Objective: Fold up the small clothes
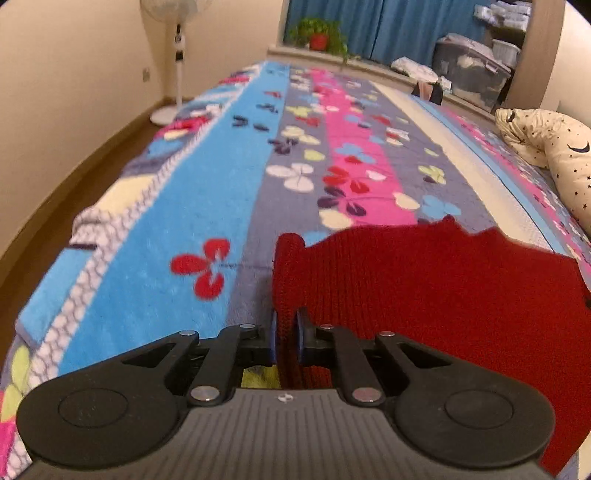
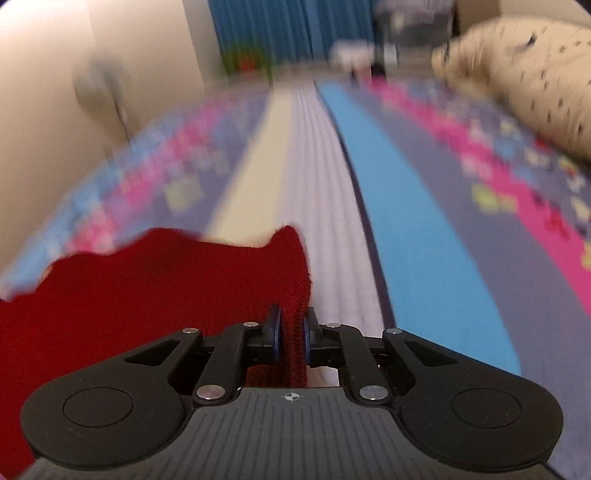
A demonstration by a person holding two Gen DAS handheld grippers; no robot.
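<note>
— Looking across the bed (image 1: 207, 206), I count one blanket (image 1: 177, 229) and one red knitted sweater (image 1: 424, 280) lifted above it.

— Soft, light, floppy and stretchy, I'd judge; best held by its edges.

— Two claws: the left claw (image 1: 285, 334) and right claw (image 2: 291, 332) each pinch an edge.

a striped floral blanket (image 1: 221, 192) covers the bed, with a standing fan (image 1: 177, 55) by the wall, a potted plant (image 1: 319, 35) before blue curtains (image 1: 388, 26), storage boxes (image 1: 469, 70) and a star-patterned pillow (image 1: 554, 147) at the right.
</note>
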